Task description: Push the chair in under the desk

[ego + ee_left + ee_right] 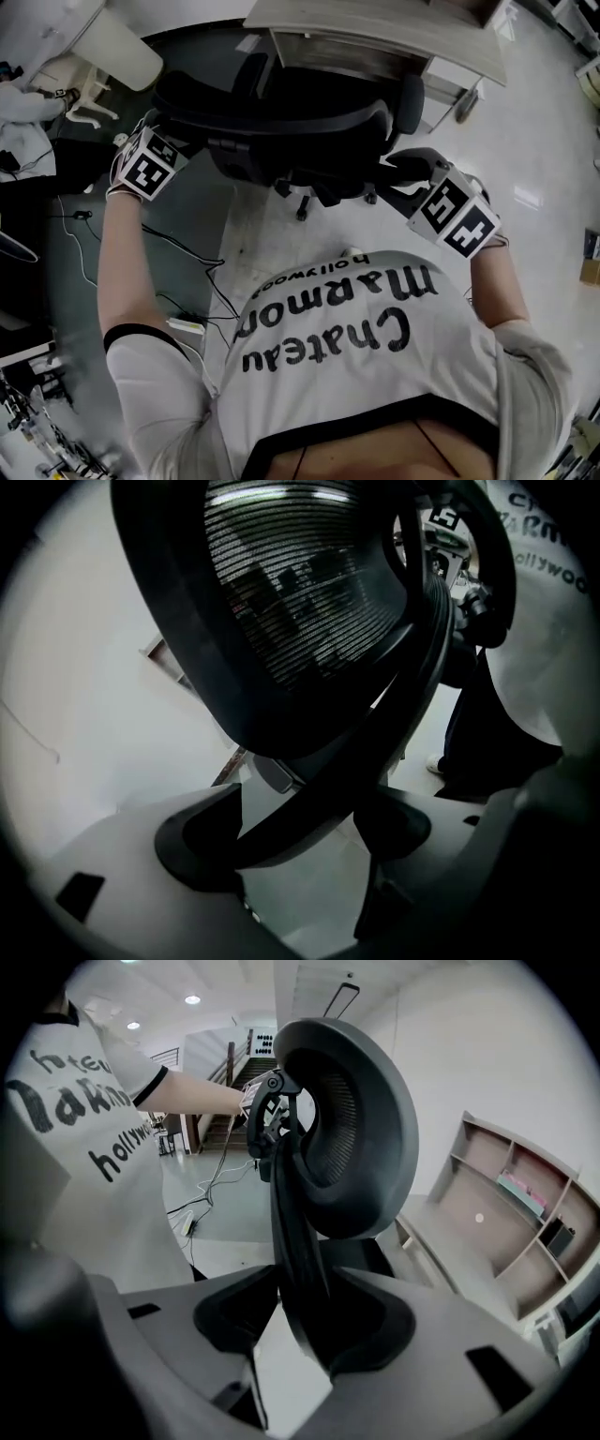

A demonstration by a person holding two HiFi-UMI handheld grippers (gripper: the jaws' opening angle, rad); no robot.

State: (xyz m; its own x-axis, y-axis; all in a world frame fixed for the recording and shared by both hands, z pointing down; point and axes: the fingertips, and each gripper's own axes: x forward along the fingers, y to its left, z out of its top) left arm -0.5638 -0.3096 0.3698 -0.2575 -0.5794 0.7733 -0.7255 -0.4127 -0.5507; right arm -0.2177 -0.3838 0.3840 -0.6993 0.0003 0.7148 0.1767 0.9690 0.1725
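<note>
A black mesh-backed office chair (281, 122) stands before a light wooden desk (375, 23), its seat toward the desk edge. My left gripper (173, 127) is at the left end of the backrest's top. In the left gripper view the left gripper (300, 832) is shut on the black frame bar of the backrest (281, 602). My right gripper (394, 173) is at the right end. In the right gripper view the right gripper (305, 1321) is shut on the edge of the backrest frame (356, 1138).
Black cables (187, 253) and a power strip (187, 325) lie on the floor at the left. The chair's wheeled base (309, 202) shows below the backrest. A white object (103, 47) stands at the far left. An open shelf unit (506, 1213) is to the right.
</note>
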